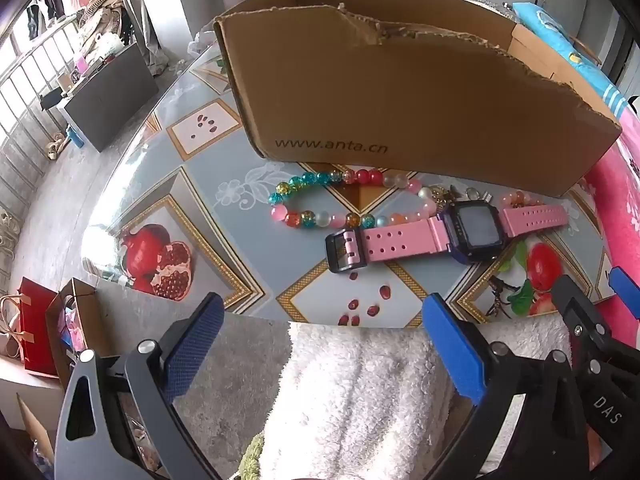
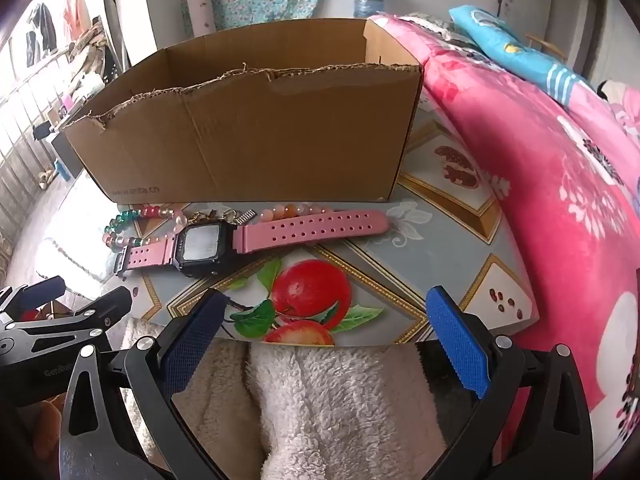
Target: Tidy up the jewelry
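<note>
Jewelry is lying on the fruit-patterned table [image 2: 420,240] just in front of the open cardboard box [image 2: 256,136]: a pink-strapped digital watch [image 1: 472,230] and a multicoloured bead bracelet [image 1: 320,200] touching its far side. Both the left gripper [image 1: 324,344] and the right gripper [image 2: 324,340] are hovering at the near table edge, jaws standing wide apart and holding nothing. Judged light, the watch is offering a flexible strap as the safest hold, while the round, glossy beads are likely slipping under the pads.

1. "www.anta.cn" is printed in dark letters low on the front wall of the cardboard box [image 1: 400,112].
2. "DAS" stands in pale letters on the right claw [image 1: 588,300] body.
</note>
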A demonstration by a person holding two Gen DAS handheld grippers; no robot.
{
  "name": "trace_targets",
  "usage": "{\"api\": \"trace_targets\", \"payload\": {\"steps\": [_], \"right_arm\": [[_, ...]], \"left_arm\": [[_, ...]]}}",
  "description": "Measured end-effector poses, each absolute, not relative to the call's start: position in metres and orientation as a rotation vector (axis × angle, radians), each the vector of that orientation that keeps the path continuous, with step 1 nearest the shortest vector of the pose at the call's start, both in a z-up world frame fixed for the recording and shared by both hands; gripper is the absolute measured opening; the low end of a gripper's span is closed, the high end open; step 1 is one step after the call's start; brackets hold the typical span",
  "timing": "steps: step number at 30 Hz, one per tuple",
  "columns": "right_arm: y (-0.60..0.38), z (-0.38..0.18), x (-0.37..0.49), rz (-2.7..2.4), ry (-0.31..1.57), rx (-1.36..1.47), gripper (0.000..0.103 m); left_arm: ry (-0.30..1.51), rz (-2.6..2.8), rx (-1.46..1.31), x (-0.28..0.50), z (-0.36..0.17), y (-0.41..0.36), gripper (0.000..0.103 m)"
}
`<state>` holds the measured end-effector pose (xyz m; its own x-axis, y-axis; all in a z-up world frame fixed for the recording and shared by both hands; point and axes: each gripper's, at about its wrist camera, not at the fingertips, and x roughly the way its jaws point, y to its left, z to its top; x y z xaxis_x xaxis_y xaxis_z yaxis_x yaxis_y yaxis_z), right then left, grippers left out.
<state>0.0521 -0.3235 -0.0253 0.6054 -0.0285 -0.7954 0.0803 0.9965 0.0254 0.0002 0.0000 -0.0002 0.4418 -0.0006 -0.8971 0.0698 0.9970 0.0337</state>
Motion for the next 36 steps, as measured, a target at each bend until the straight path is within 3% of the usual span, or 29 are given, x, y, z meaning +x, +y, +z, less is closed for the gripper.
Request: {"api": "trace_targets", "payload": {"steps": [36], "right_arm": [[-0.3203, -0.0229, 0.0532, -0.053, 0.920, 0.065, 0.096]], "left_arm": [[1.112, -0.041, 0.071, -0.0073, -0.0043, -0.0011, 0.097]]}}
